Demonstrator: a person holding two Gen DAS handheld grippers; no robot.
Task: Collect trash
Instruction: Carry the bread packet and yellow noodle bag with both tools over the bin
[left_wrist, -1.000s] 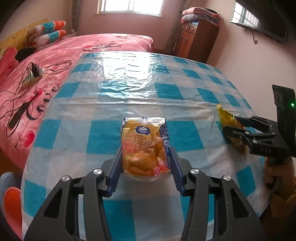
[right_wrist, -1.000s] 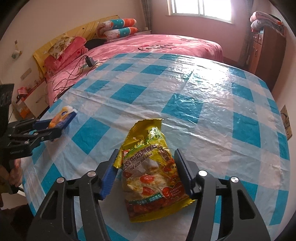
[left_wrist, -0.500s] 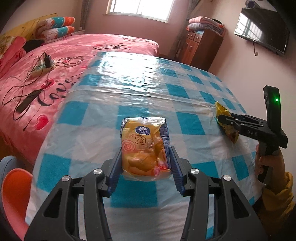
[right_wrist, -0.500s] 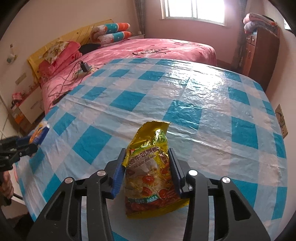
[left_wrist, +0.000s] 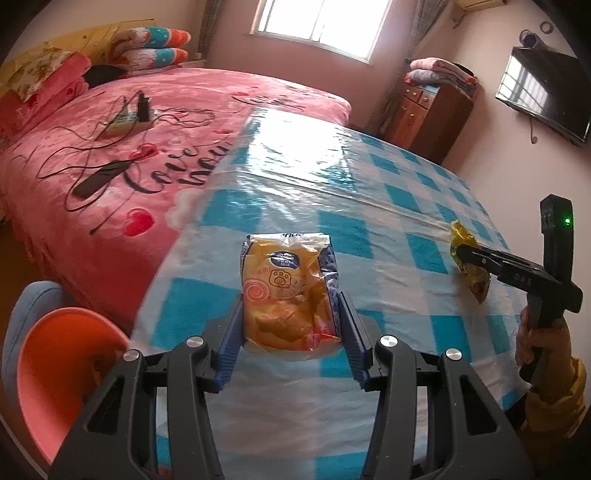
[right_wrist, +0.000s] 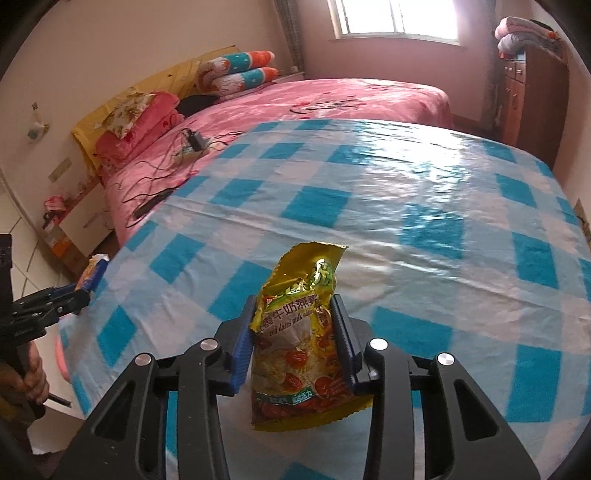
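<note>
My left gripper (left_wrist: 290, 317) is shut on a clear-and-orange snack bag (left_wrist: 288, 288) with a paw print, held above the blue-checked table (left_wrist: 369, 206) near its left edge. My right gripper (right_wrist: 295, 325) is shut on a yellow foil oatmeal packet (right_wrist: 299, 332), crumpled between the blue pads and lifted off the cloth. The right gripper with its packet (left_wrist: 469, 266) shows at the right of the left wrist view. The left gripper with its bag (right_wrist: 92, 271) shows at the left of the right wrist view.
An orange bin (left_wrist: 62, 369) inside a blue rim stands on the floor at the table's left corner. A pink bed (left_wrist: 110, 147) with cables and a power strip lies along the left. A wooden cabinet (left_wrist: 432, 110) stands behind the table.
Both grippers rose and pulled back toward the table's near edge. The left swung left, bringing the orange bin into view. The right jaws closed tighter on the yellow packet.
</note>
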